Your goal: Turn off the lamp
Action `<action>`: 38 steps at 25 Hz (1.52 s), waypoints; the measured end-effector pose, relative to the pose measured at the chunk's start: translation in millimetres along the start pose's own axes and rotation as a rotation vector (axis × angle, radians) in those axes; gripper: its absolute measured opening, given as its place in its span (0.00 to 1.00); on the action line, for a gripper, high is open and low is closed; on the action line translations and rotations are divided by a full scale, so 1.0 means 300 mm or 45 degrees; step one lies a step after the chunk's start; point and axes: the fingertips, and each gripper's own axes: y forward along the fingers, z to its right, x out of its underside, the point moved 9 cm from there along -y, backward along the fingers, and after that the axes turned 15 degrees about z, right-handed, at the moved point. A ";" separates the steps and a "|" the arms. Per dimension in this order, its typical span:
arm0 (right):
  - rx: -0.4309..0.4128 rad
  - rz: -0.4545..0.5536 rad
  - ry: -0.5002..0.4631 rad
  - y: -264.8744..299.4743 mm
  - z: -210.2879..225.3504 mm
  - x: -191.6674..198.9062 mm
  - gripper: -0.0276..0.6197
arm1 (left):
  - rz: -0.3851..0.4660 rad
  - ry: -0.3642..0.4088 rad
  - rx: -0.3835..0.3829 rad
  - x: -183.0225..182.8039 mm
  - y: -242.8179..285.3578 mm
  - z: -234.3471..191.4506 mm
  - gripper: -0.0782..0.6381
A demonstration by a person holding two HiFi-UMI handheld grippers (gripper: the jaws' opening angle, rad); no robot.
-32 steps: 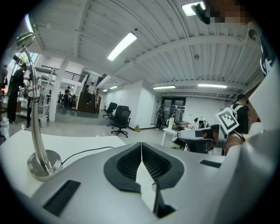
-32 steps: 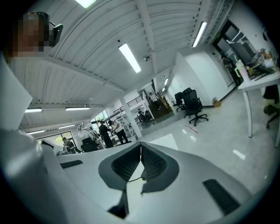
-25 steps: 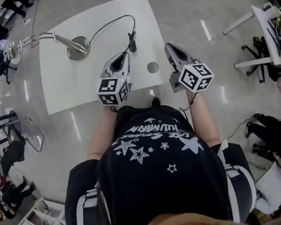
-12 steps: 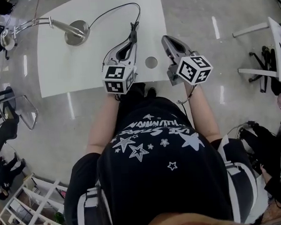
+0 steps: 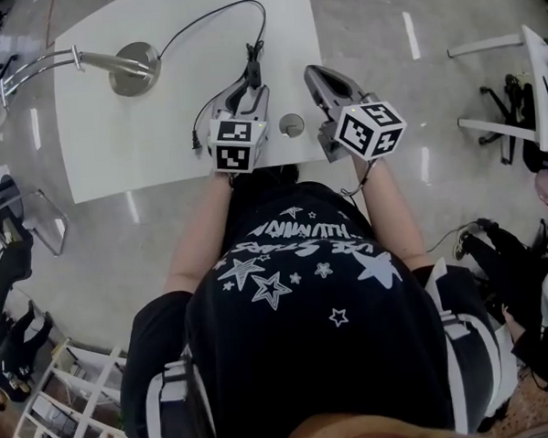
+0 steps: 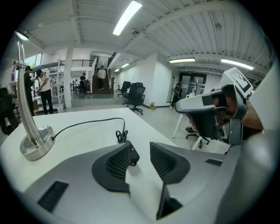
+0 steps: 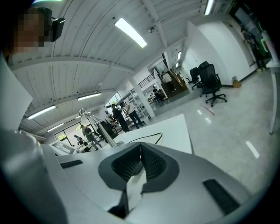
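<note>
A silver lamp stands on the white table [image 5: 160,146], with its round base [image 5: 133,69] at the far left and its bent neck reaching past the table's left edge. Its black cord [image 5: 208,15] loops round to a small black inline switch [image 5: 251,66]. My left gripper [image 5: 249,85] is low over the table right at that switch; its jaws have just been opening. In the left gripper view the switch [image 6: 130,154] lies in the gap by the left pad, not pressed. My right gripper [image 5: 314,74] hovers beside it, shut and empty.
A round cable hole [image 5: 291,125] sits in the table near its front edge, between the two grippers. Office chairs [image 5: 507,119] and another desk stand on the shiny floor to the right. In the right gripper view people [image 7: 120,116] stand far behind the table.
My left gripper has moved forward and down onto the cord's switch. The right gripper has drifted a little forward beside it and stayed closed.
</note>
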 end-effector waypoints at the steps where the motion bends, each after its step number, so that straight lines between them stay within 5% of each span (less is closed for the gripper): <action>1: 0.005 -0.004 0.005 0.010 0.006 0.003 0.05 | -0.021 0.009 -0.003 0.011 0.011 -0.001 0.30; 20: -0.018 -0.143 0.022 0.141 0.051 0.083 0.05 | -0.197 0.045 -0.097 0.117 0.119 -0.040 0.34; 38: -0.332 -0.525 -0.087 0.353 0.010 0.204 0.05 | -0.197 -0.088 -0.039 0.114 0.108 -0.070 0.32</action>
